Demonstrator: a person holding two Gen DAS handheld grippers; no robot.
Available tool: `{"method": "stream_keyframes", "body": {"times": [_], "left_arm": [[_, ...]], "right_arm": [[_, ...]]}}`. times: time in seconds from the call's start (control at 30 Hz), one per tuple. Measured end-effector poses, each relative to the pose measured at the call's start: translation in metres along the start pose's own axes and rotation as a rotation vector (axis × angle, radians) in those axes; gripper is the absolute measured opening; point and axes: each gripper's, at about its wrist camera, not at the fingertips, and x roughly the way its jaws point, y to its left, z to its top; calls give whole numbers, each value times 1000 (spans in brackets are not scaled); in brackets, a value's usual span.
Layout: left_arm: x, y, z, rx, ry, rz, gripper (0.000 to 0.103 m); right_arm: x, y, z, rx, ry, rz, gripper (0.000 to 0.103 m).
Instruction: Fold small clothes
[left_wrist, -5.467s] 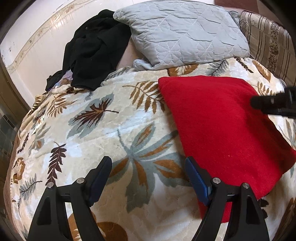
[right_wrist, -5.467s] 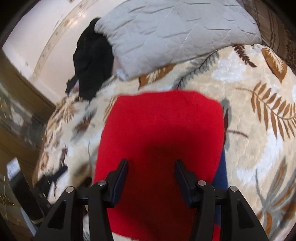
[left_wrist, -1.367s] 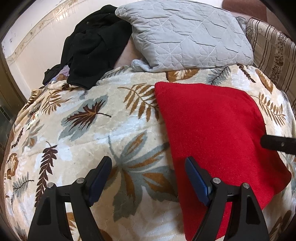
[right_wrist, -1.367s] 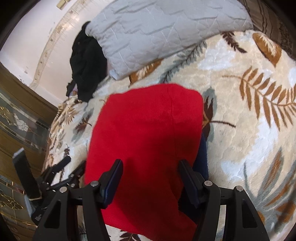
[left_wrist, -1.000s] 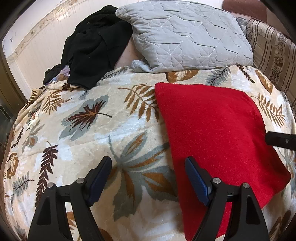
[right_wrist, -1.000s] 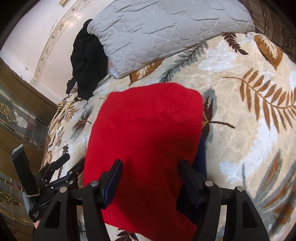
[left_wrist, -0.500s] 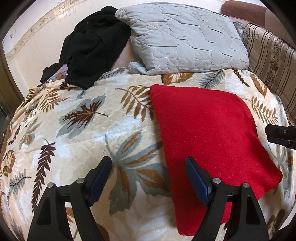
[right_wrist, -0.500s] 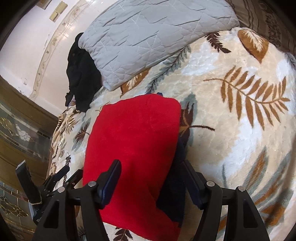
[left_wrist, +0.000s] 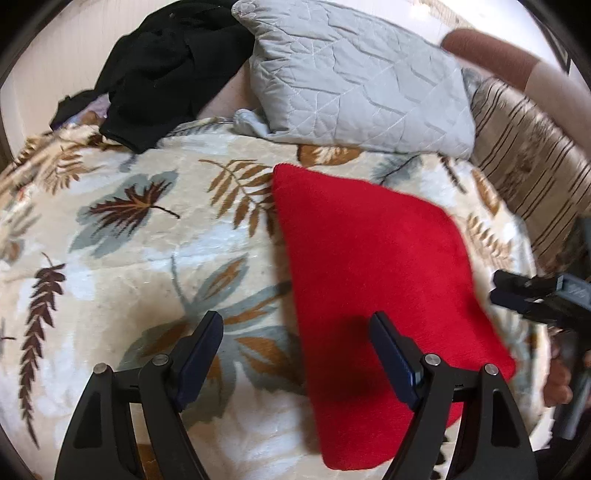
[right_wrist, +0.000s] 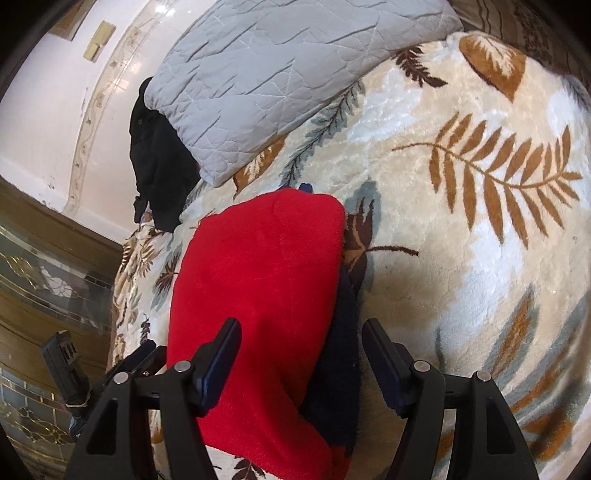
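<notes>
A red garment (left_wrist: 376, 280) lies folded flat as a rectangle on the leaf-patterned blanket (left_wrist: 155, 236). In the right wrist view the red garment (right_wrist: 258, 288) has a dark navy layer (right_wrist: 340, 354) showing along its right edge. My left gripper (left_wrist: 297, 350) is open and empty, above the garment's near left edge. My right gripper (right_wrist: 301, 358) is open and empty, above the garment's near end. The right gripper also shows at the right edge of the left wrist view (left_wrist: 535, 295).
A grey quilted pillow (left_wrist: 354, 81) and a pile of black clothes (left_wrist: 166, 62) lie at the head of the bed. A striped cushion (left_wrist: 532, 162) is at the far right. A wooden cabinet with glass (right_wrist: 48, 280) stands beside the bed.
Both grippers have drawn back and up from the red garment, which looks smaller in both views. The garment itself has not moved. Both grippers stay open.
</notes>
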Motion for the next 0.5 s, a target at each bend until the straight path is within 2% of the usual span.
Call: {"method": "stream_keyframes", "body": {"times": [0.1, 0.13, 0.3, 0.43, 0.5], "left_arm": [[-7, 6, 4, -17, -28, -46, 82], [-7, 7, 4, -17, -23, -67, 82], [17, 4, 1, -27, 93, -212, 82], [28, 5, 0, -57, 120, -287, 82], [31, 7, -1, -88, 130, -333, 82]], "right_arm": [[-3, -9, 3, 25, -4, 20, 73], [-4, -13, 5, 38, -7, 32, 76], [7, -33, 10, 130, 35, 112, 77], [28, -38, 10, 157, 95, 132, 77], [35, -37, 11, 157, 96, 149, 77]]}}
